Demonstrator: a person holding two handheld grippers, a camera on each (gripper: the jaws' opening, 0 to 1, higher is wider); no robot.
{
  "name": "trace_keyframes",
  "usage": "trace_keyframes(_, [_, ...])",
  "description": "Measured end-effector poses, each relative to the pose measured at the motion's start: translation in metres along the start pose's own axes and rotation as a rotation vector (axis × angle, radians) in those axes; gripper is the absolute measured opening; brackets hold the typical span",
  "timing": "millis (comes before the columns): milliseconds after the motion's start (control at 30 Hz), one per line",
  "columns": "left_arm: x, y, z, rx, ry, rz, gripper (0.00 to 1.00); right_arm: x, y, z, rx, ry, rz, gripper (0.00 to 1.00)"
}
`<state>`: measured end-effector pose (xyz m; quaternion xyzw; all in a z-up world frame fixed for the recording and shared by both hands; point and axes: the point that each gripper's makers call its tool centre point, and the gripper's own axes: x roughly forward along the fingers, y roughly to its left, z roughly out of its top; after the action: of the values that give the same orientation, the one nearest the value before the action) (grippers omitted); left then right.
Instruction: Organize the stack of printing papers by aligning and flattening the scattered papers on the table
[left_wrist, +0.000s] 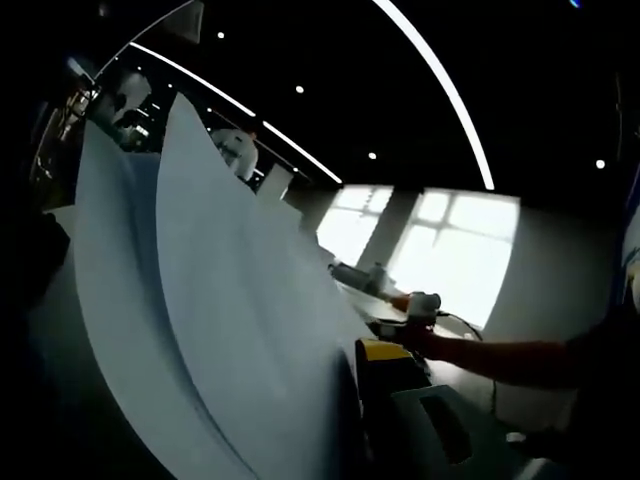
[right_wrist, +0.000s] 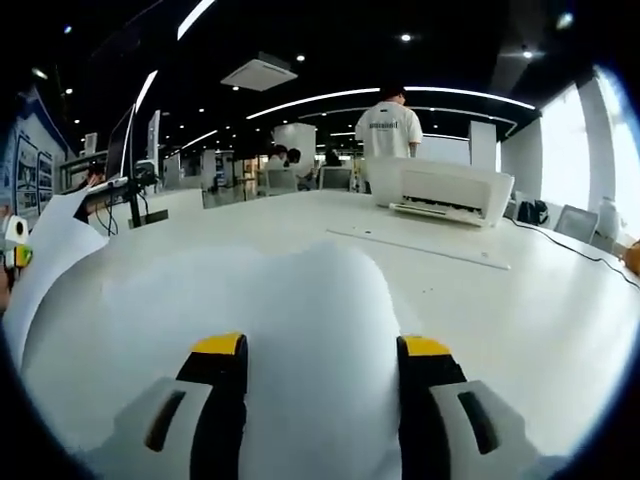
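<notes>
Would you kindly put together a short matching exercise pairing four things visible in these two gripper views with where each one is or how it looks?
Things
1. printer
2. papers
3. person in a white shirt
4. monitor

Places or states
A. standing beyond the table, back turned
B. on a stand at the far left of the table
C. bulging upward between the right gripper's yellow-tipped jaws
D. white, sitting on the far side of the table

Pairs: 1-D, 2-C, 3-A, 4-B
</notes>
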<state>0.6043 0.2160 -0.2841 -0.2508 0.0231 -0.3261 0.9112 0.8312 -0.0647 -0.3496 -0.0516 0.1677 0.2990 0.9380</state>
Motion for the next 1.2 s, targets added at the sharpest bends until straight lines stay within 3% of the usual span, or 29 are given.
trace_keyframes(967, [0.001,0.000,0.000,0.003,-0.001,-0.002,0.14,-0.006,0.021,-0.003,0.001,-0.013,0.003,0.32])
trace_keyframes(1200, [0.001,-0.001,0.000,0.004,0.000,-0.002,0.14,-0.010,0.028,-0.002,-0.085,-0.035,0.010,0.26])
